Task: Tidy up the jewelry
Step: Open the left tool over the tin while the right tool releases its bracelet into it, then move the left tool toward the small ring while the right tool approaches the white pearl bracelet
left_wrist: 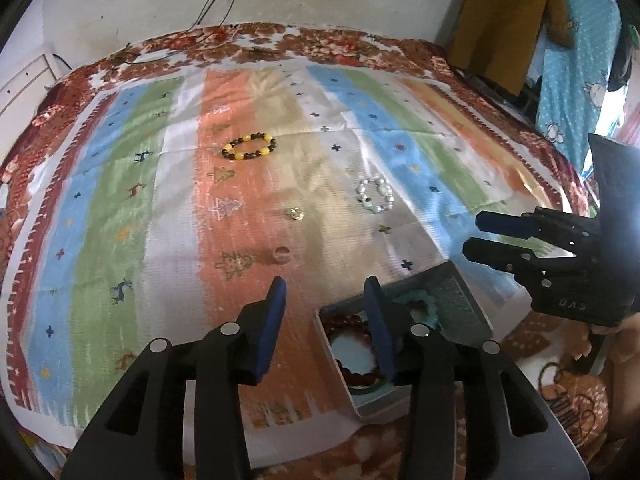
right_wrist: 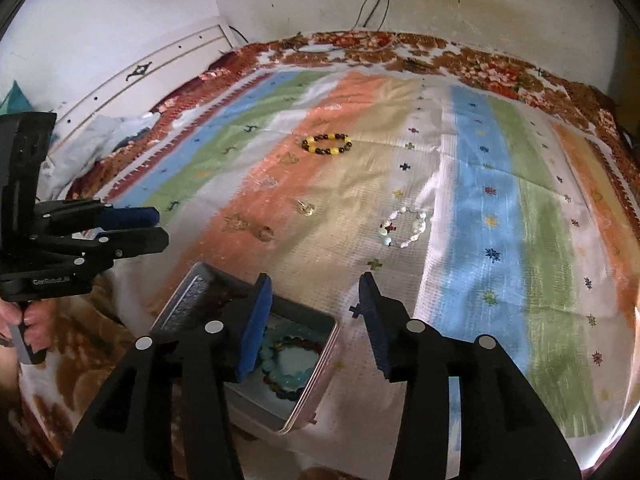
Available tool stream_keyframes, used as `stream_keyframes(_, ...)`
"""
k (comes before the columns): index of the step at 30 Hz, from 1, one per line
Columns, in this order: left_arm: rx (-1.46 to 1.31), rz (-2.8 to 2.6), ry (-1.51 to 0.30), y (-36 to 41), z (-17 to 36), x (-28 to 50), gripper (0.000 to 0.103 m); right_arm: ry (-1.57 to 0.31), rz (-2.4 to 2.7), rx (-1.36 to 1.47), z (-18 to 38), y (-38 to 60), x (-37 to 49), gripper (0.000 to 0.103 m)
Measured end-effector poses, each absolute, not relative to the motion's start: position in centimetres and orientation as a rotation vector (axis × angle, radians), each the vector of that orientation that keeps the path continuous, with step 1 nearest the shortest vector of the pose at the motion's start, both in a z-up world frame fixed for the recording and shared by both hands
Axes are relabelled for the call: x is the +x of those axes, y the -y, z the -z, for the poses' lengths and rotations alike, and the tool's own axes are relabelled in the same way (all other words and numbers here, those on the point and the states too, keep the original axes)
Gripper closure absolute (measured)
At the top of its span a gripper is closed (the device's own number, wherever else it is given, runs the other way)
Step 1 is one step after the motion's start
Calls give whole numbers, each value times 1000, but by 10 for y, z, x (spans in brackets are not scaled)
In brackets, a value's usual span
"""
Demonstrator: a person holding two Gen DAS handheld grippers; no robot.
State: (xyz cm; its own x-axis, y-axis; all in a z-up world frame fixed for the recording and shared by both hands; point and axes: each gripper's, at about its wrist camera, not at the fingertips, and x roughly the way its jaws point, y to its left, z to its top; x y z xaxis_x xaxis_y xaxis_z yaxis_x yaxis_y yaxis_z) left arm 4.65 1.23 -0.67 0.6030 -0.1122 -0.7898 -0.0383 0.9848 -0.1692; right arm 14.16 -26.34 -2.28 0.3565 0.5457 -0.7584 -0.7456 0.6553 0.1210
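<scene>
An open metal tin (left_wrist: 472, 308) (right_wrist: 320, 364) sits at the near edge of the striped cloth; it holds a dark red bead bracelet (left_wrist: 344, 326) and a teal bracelet (right_wrist: 280, 376). A yellow-and-black bead bracelet (left_wrist: 249, 147) (right_wrist: 327, 144), a white pearl bracelet (left_wrist: 376, 194) (right_wrist: 404, 227), a small gold earring (left_wrist: 296, 213) (right_wrist: 306, 208) and a clear ring (left_wrist: 281, 255) (right_wrist: 266, 233) lie on the cloth. My left gripper (left_wrist: 326, 292) (right_wrist: 160, 228) is open and empty above the tin's left edge. My right gripper (right_wrist: 316, 292) (left_wrist: 472, 236) is open and empty above the tin's right side.
The striped cloth (left_wrist: 120, 208) covers a floral blanket (left_wrist: 328, 40) on a bed. A white wall with hanging cables (right_wrist: 376, 0) stands behind. A white headboard (right_wrist: 132, 80) is on the left, and hanging clothes (left_wrist: 520, 12) are at the far right.
</scene>
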Motion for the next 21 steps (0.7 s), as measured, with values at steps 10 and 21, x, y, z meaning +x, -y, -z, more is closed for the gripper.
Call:
stream_keyframes(10, -132, 22, -997, -23, 17, 82, 52, -890, -823, -280, 27, 252, 170, 54)
stream_keyframes(21, -81, -11, -1113, -36, 41, 127, 53, -944, -769, -251, 32, 249, 207, 54)
